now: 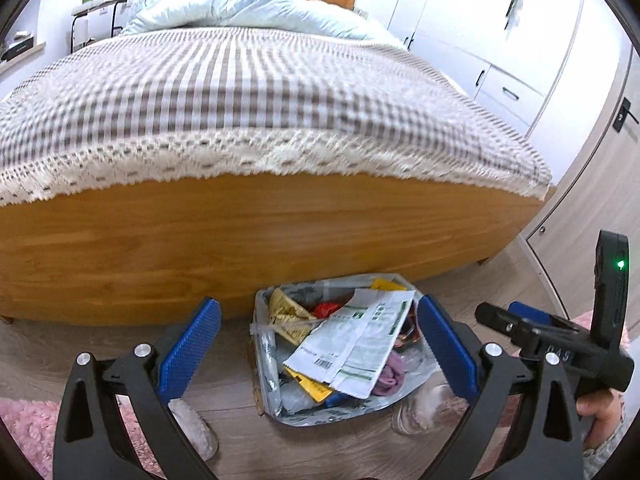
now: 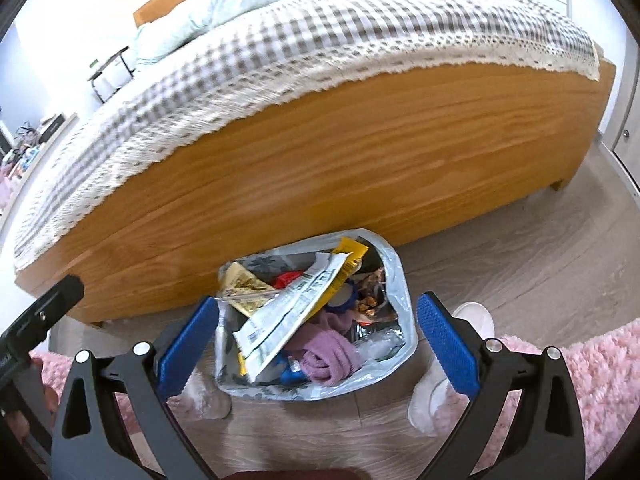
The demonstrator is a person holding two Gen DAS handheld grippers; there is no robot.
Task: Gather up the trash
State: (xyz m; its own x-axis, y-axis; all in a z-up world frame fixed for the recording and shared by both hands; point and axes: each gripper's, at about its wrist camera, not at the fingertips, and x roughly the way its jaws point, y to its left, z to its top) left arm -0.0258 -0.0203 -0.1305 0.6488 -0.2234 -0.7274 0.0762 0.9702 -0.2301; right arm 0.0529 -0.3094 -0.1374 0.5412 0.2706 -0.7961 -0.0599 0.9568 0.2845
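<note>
- Trash bag (image 1: 344, 408), a thin grey plastic sack, sits open-mouthed on the wood floor (image 1: 224, 396) just in front of the bed's wooden footboard (image 1: 200, 240), stuffed to the brim.
- On top of the bag lies a printed white paper wrapper (image 1: 360, 344); beside it are yellow packets (image 1: 286, 308), a red scrap (image 1: 326, 309) and a bunched purple cloth (image 2: 328, 350).
- Left claw (image 1: 318, 354) hovers above the bag with its blue pads spread wide and nothing between them.
- Right claw (image 2: 318, 346) hangs over the same bag, likewise spread and empty.
- Handling, as a judgement: the load looks light and loose, mostly paper and film, and the bag skin looks soft, slick and easy to tear. The crumpled rim near the footboard or the near edge seems the best hold, pinched in a gathered fold rather than a single layer. Lifting by one side risks tipping out the paper wrapper.
- The left wrist view alone shows the white wardrobe doors (image 1: 492, 40) beyond the bed, the pale blue duvet (image 1: 248, 8) at its head, and the other claw's black body with a green light (image 1: 620, 265).
- The right wrist view alone shows the bag's far side with brown wrappers (image 2: 370, 294), the full purple cloth, and a pink shaggy rug (image 2: 560, 360) beside the bag, with pale slippers (image 2: 474, 318) near it.
</note>
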